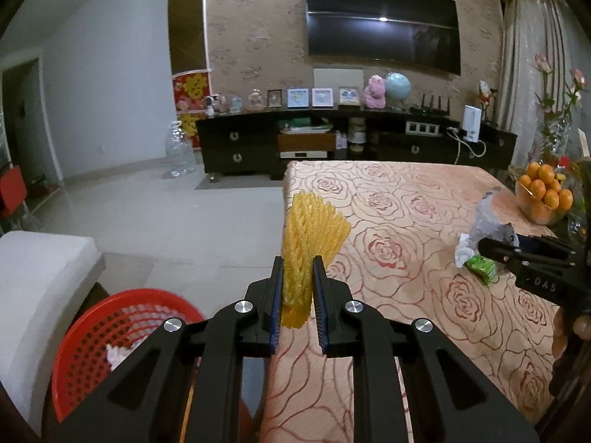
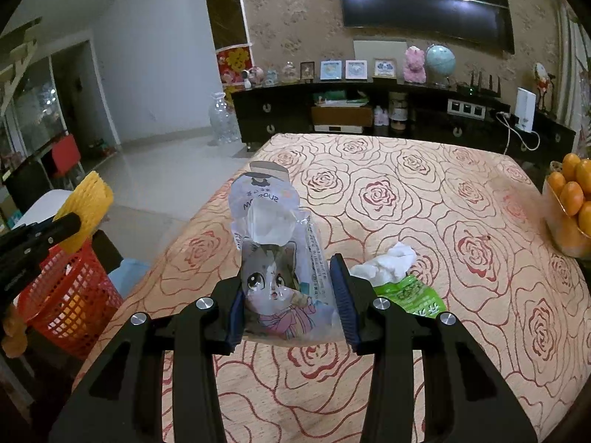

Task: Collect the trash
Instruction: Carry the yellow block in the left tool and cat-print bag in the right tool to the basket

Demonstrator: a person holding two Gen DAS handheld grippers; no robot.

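My left gripper [image 1: 298,264] is shut on a yellow foam fruit net [image 1: 314,236], held upright above the table's left edge. It also shows in the right wrist view [image 2: 86,210]. A red mesh basket [image 1: 92,336] with white trash inside stands on the floor below left; it also shows in the right wrist view [image 2: 68,295]. My right gripper [image 2: 288,277] is shut on a clear plastic cat-print bag [image 2: 277,258] above the table; the bag also shows in the left wrist view [image 1: 487,217]. A crumpled white tissue [image 2: 388,264] and a green wrapper [image 2: 410,291] lie on the table beside it.
The table wears a rose-pattern cloth [image 2: 424,203]. A glass bowl of oranges [image 1: 545,193] stands at its right edge. A white seat [image 1: 40,269] is beside the basket. A dark TV cabinet [image 1: 351,140] lines the far wall.
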